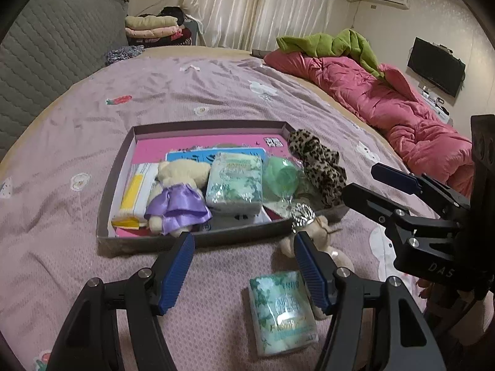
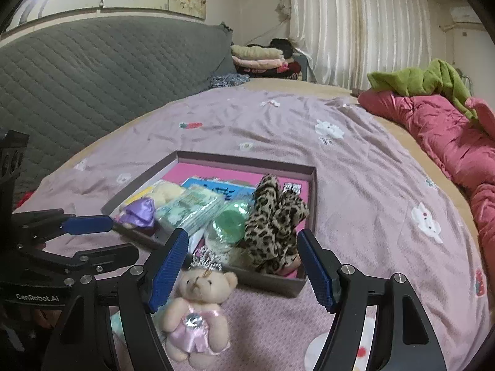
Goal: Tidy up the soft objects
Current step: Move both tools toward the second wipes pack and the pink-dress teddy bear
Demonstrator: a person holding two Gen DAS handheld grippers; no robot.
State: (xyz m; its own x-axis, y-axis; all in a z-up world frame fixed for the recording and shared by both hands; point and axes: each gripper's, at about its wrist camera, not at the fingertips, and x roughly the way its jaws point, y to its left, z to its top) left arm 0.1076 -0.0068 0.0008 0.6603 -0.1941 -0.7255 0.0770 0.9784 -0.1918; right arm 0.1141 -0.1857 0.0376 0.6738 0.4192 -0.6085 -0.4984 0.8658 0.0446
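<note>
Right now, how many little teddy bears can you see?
2. The bear in the purple dress lies inside the tray; the bear in the pink dress lies on the bedspread just outside it. Others may be hidden.

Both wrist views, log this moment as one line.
left gripper: open, empty | right gripper: open, empty | pink-dress bear, tissue pack: outside box

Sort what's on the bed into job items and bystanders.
Job:
- box tray
- pink-dress bear
- tissue pack on the sheet
- purple-dress bear
- leopard-print cloth

Bystanders:
- pink quilt
- green blanket
- folded clothes
</note>
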